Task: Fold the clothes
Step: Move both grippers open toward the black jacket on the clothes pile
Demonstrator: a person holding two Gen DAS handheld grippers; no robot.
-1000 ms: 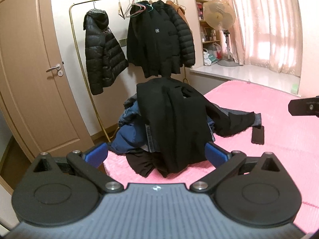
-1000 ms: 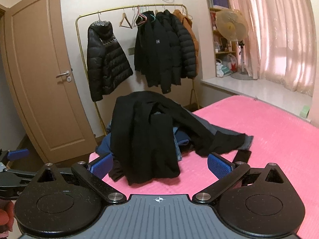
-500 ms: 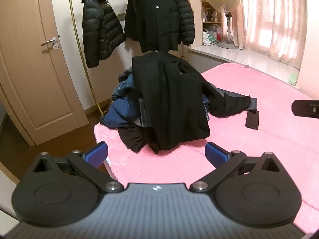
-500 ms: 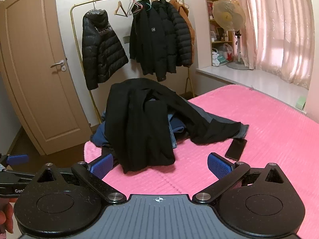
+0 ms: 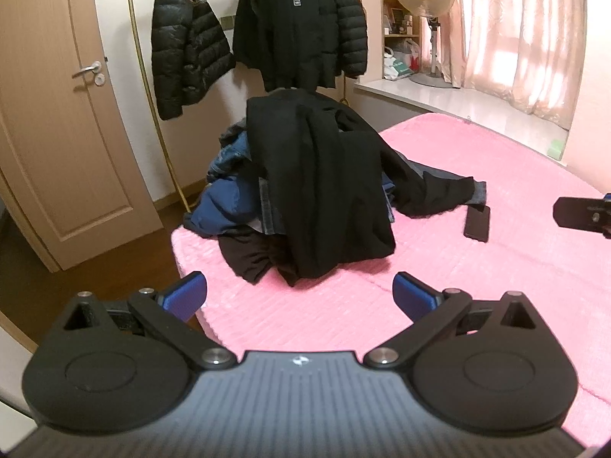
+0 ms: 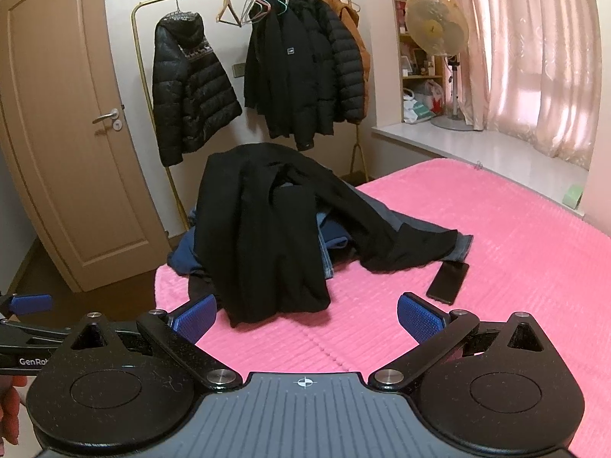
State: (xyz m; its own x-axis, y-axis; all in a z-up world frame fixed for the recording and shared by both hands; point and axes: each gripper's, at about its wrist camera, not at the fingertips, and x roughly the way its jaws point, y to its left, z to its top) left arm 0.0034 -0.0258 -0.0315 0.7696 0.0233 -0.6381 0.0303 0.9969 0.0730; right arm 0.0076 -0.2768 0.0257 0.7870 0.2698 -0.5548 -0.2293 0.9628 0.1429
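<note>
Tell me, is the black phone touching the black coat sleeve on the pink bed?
Cannot tell. In both wrist views the flat black phone lies right at the black coat sleeve cuff, with no clear gap or overlap.

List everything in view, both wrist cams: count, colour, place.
black coat: 1, black, draped over the pile on the bed
blue garments: several, blue and denim, under the coat
pink bedspread: 1, pink, covers the bed
black phone: 1, black, flat on the bedspread right of the pile
gold clothes rail: 1, gold, by the wall
puffer jackets: several, mostly black, one orange, on the rail
wooden door: 1, tan, left
standing fan: 1, cream, window sill
pink curtains: pink, right
left gripper: 1, blue pads, open
right gripper: 1, blue pads, open
</note>
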